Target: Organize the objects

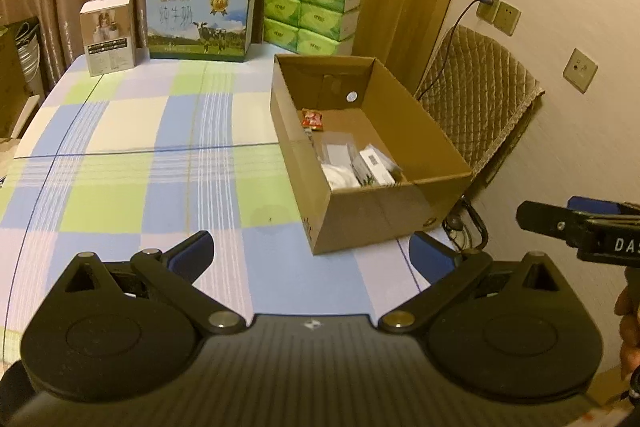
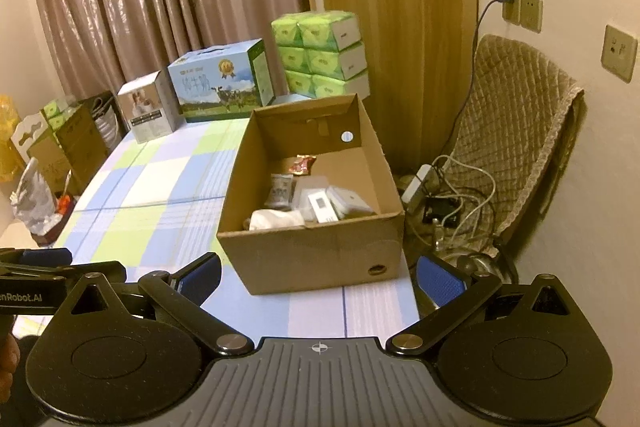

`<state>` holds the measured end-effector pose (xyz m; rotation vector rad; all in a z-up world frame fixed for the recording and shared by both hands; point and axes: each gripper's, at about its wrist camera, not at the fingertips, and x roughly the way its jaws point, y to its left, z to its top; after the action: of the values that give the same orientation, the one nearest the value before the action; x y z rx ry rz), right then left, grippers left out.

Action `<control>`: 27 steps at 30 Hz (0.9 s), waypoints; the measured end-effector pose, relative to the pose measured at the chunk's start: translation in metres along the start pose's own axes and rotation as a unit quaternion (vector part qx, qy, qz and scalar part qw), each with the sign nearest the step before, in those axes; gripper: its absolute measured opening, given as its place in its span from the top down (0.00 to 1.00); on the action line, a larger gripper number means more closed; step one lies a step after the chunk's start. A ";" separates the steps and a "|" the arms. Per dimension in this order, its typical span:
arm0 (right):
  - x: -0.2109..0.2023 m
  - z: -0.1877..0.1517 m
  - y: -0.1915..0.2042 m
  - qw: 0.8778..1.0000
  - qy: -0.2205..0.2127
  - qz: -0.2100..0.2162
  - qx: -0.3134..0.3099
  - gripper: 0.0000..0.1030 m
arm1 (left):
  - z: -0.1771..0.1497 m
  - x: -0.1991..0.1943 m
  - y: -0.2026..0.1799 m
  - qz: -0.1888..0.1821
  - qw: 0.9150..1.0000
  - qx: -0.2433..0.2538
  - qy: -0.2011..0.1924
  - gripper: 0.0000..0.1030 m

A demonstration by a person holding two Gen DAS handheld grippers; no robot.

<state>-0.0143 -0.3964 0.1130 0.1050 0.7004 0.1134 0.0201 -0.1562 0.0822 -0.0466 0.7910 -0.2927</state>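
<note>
Brown corrugated cardboard box (image 1: 384,223) sits open-topped on the checked tablecloth (image 1: 132,163), ahead of the left gripper (image 1: 312,257) and to the right of the line between its fingers; its near wall stands just beyond the right blue pad (image 1: 430,259). The left gripper's jaws are wide apart and hold nothing, with bare cloth between them.

In the right wrist view, the same box (image 2: 320,259) lies straight ahead of the right gripper (image 2: 318,277), its near wall spanning most of the gap between the two blue pads (image 2: 200,281) and just beyond them. These jaws too stand fully apart and empty.

Inside the box, gathered toward the near end, lie a red snack packet (image 2: 303,163) farthest from the jaws, a small grey-white pouch (image 2: 279,191), a clear bag with a white card (image 2: 320,205), a white carton (image 2: 350,201) and a crumpled white wrapper (image 2: 276,219) against the near wall. From the left wrist view the red packet (image 1: 313,118) and the white carton (image 1: 376,169) show over the box's left wall.

Far beyond both pairs of jaws, at the table's back edge, stand a small white product box (image 1: 107,35), a blue milk carton case with a cow picture (image 1: 200,21) and a stack of green tissue packs (image 1: 314,9). Off to the right of the box, a chair with a quilted brown cover (image 2: 516,131) holds a power strip and tangled cables (image 2: 440,191).

The right gripper's black body (image 1: 580,227) shows at the left view's right edge.
</note>
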 end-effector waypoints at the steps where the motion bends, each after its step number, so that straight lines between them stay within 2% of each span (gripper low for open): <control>1: -0.003 -0.002 0.001 1.000 0.000 -0.003 -0.001 0.02 | -0.003 -0.002 0.000 0.000 1.000 -0.001 0.000 0.01; 7: -0.012 -0.010 0.003 1.000 0.005 -0.003 0.000 0.02 | -0.015 -0.015 0.001 0.016 1.000 -0.002 -0.003 0.01; 14: -0.017 -0.019 0.013 1.000 0.011 0.000 -0.012 0.02 | -0.029 -0.022 0.001 0.018 1.000 -0.004 0.008 0.01; 27: -0.007 -0.032 0.017 0.999 0.033 0.000 -0.017 0.02 | -0.032 -0.021 0.000 0.023 1.000 -0.004 0.009 0.01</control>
<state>-0.0410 -0.3784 0.0953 0.0684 0.7641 0.1297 -0.0167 -0.1478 0.0743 -0.0325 0.8094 -0.2467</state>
